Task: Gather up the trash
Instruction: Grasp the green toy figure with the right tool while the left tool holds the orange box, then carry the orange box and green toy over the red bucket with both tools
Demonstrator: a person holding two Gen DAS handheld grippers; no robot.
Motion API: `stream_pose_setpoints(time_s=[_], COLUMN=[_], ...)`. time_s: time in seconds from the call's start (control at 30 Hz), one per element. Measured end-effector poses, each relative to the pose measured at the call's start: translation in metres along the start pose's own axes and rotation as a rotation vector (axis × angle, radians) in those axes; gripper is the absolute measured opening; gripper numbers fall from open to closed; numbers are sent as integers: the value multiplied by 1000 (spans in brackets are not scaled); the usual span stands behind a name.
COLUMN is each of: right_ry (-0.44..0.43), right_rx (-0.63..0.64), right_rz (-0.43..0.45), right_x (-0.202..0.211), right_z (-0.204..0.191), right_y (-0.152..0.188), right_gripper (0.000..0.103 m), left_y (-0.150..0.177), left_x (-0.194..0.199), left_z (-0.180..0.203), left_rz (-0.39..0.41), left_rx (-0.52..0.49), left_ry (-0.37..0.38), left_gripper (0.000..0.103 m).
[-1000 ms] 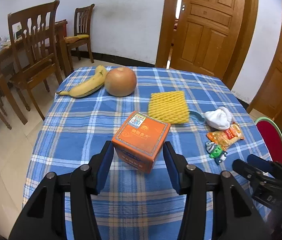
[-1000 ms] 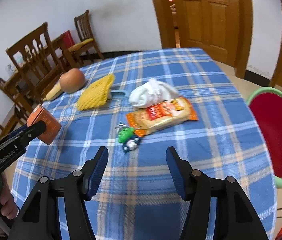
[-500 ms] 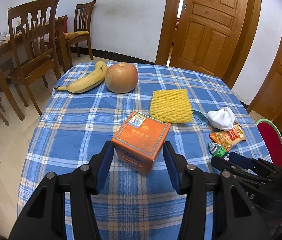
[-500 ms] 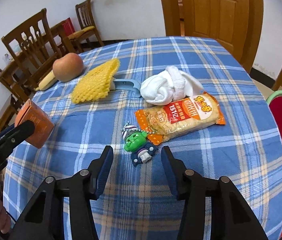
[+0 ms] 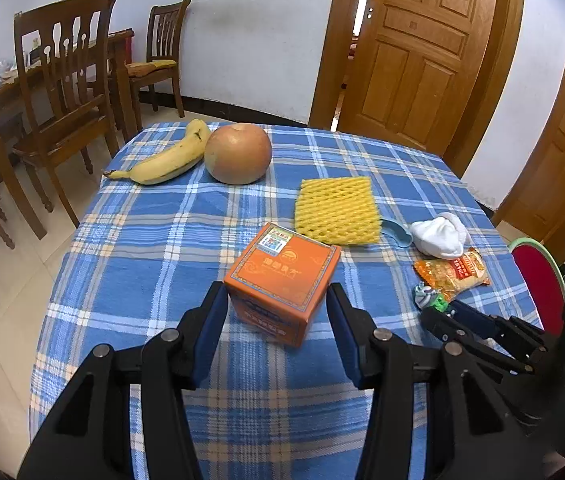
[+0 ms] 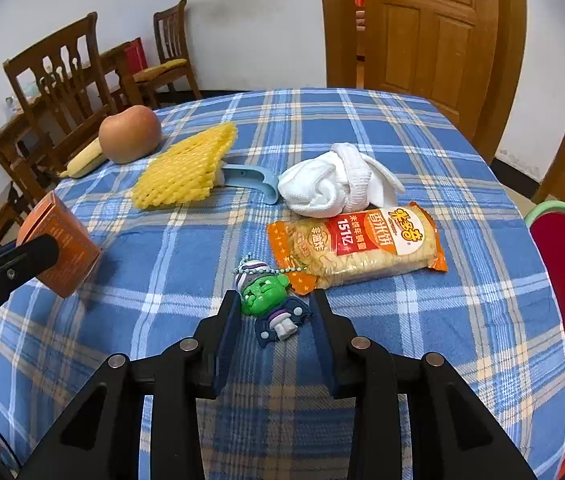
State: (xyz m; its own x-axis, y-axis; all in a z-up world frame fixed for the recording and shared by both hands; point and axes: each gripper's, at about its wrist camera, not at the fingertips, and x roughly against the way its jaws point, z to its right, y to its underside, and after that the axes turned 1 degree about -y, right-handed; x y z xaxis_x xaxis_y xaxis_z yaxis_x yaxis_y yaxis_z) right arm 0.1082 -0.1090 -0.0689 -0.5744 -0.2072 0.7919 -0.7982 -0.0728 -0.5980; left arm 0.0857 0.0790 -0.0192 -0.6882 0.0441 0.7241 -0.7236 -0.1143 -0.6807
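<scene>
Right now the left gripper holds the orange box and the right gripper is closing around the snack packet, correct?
Not quite. The right gripper is closing around the green toy keychain, not the snack packet, which lies just beyond it; the right wrist view shows this. The pads do not yet clearly press the toy. The left gripper does hold the orange box.

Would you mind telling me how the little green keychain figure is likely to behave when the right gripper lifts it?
The green keychain figure looks like moulded plastic, so probably stiff and light. Its ball chain would likely dangle and might drag on the snack packet it lies against. The right gripper is closing around its uneven shape, so it may twist.
</scene>
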Motion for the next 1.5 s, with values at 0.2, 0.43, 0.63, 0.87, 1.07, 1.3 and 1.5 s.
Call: stream_pose_setpoints(time_s=[0.2,0.43,0.63,0.87,1.07,1.3,1.5], right_ry=[-48,-65,-54,-25,14,67,109], right_rx=[-34,-96,-140,-203,-269,-343,-407], right_rz=[-5,56,101,141,178,214,237], right_x=[13,46,72,94,112,132,143], right_z=[8,25,45,73,103,140,171], right_y=[11,19,21,26,32,41,47], right_gripper=[30,30,30,31,31,31,31], left_y=[1,0,-4,-11,-16,-20,-22], left_x=[5,15,23,30,34,32,26], left_z=[10,24,43,73,105,145,177], left_rz=[7,18,24,34,41,31,17], left_rx=[-20,-43,-72,-124,-179,-232,-276], left_ry=[17,35,68,112,156,216,250], left_gripper=[51,51,51,51,51,51,51])
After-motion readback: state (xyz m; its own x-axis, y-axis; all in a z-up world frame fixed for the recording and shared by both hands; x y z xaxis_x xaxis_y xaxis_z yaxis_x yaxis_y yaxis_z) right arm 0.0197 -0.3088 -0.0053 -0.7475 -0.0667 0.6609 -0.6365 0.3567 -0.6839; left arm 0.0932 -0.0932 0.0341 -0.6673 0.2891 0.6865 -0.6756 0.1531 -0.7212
